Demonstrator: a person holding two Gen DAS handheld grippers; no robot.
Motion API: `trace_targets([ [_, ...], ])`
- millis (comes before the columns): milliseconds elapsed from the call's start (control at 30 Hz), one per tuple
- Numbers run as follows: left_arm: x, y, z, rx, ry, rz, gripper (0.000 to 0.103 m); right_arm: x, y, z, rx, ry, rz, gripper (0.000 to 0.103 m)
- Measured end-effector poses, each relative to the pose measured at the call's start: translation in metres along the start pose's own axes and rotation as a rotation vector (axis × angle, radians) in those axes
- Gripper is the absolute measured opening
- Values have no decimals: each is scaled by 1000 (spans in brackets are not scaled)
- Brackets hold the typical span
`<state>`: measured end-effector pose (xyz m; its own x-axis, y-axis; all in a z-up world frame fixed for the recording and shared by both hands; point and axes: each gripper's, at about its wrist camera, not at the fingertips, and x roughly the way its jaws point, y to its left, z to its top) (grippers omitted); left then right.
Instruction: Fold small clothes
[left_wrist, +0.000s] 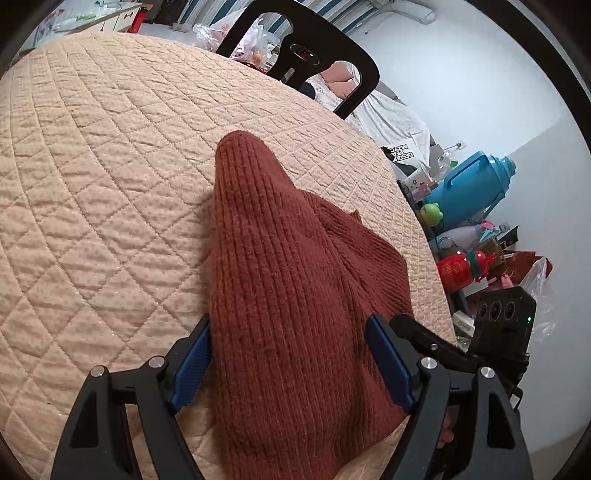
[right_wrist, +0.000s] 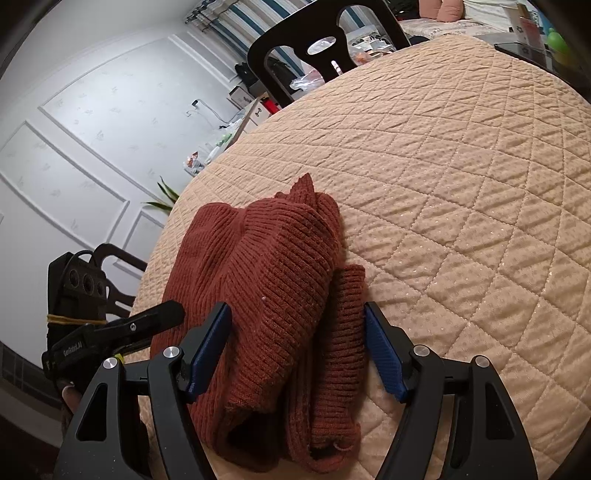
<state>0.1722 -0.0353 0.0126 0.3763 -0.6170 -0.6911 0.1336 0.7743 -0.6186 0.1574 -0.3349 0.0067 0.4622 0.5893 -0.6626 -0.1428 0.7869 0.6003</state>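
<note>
Rust knit garment (left_wrist: 280, 295) bunched at lower centre on quilted cover (left_wrist: 92, 184). Left gripper (left_wrist: 288, 365) and right gripper (right_wrist: 297, 350) both spread, straddling folds, nothing pinched. Risk: pinching only top layer, bundle unrolling.

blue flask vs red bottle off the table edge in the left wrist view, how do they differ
The blue flask is far larger than the red bottle. The blue flask is plain with a side handle; the red bottle has pale print and a green band under its cap. Both appear tilted in this view, among clutter beside the quilted table.
</note>
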Motion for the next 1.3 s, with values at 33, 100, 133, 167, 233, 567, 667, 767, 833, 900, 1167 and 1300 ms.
trace_targets([
  [33,-1,1,0,-6,-1,-6,81,2,1,2,-4,1,-5,64],
  [100,-3,4,0,-16,0,-13,77,4,-2,2,14,9,13,55],
  [133,-4,6,-1,-19,-2,-10,75,3,-3,1,18,6,17,54],
  [167,-5,8,-1,-23,-4,-4,71,3,-4,1,20,6,20,54],
  [233,-5,9,-2,-27,-7,1,69,2,-4,1,17,8,23,53],
  [567,-3,12,-1,-38,-5,6,46,2,-2,-1,16,4,30,43],
  [667,-4,12,-1,-41,-8,5,41,2,-2,-1,12,0,26,41],
  [767,-5,10,-1,-43,-10,4,39,0,1,-2,5,-10,15,39],
  [833,-6,9,0,-41,-12,3,38,-1,3,-3,-7,-18,5,38],
  [900,-8,7,0,-37,-17,2,37,-2,6,-3,-15,-24,-2,37],
  [1167,-23,1,-1,-10,-47,-32,36,-9,16,0,-16,-60,18,35],
  [1300,-34,4,-1,-11,-62,-35,36,-10,28,-1,-33,-68,25,34],
])
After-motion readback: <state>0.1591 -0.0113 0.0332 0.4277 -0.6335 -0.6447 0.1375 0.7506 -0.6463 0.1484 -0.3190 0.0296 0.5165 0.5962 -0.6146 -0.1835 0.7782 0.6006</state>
